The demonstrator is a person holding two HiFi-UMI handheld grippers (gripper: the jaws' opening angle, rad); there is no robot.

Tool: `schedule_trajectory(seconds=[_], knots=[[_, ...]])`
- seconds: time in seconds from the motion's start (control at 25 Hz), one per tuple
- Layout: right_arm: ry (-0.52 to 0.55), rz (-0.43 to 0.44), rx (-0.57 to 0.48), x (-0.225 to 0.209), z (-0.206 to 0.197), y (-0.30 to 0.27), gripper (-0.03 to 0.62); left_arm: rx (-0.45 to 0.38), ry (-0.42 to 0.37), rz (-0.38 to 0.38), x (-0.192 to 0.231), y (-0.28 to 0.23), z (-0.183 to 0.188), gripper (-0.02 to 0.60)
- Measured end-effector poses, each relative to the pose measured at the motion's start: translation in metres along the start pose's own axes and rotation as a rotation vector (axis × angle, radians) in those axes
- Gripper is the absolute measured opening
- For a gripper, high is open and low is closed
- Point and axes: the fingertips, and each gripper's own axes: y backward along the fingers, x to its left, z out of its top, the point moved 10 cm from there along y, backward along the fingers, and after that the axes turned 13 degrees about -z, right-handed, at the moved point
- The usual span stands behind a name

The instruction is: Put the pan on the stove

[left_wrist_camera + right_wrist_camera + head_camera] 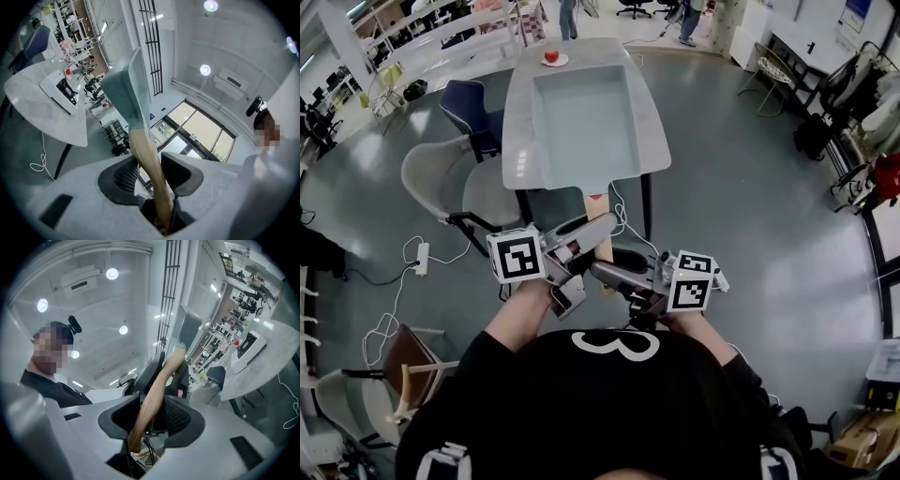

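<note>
Overhead, the pan [581, 127] hangs above the table [517, 141], with the left gripper [577, 234] and right gripper [605, 272] pinching its handle [600, 225]. Left gripper view: jaws clamp the handle, stove [61, 89] ahead. Right gripper view: likewise clamped. Held so far back, the pan could sag and tip.

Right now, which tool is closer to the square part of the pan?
Left. The left tool holds the handle farther up, nearer the pan; the right tool holds the handle's end, behind the left one.
</note>
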Motion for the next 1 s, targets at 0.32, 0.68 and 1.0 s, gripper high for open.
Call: schedule_trajectory(seconds=[0.32,0.68,1.0], knots=[[0.017,0.009,0.002,0.053,-0.032,0.001,0.146,-0.002,-0.016,-0.01,-0.048,0.032,-0.024,0.155],[0.007,0.03,0.011,0.062,-0.037,0.007,0.146,-0.034,-0.014,0.004,-0.06,0.035,-0.034,0.156],[0.011,0.032,0.025,0.049,-0.022,-0.005,0.146,-0.037,-0.021,0.009,-0.048,0.032,-0.017,0.155]])
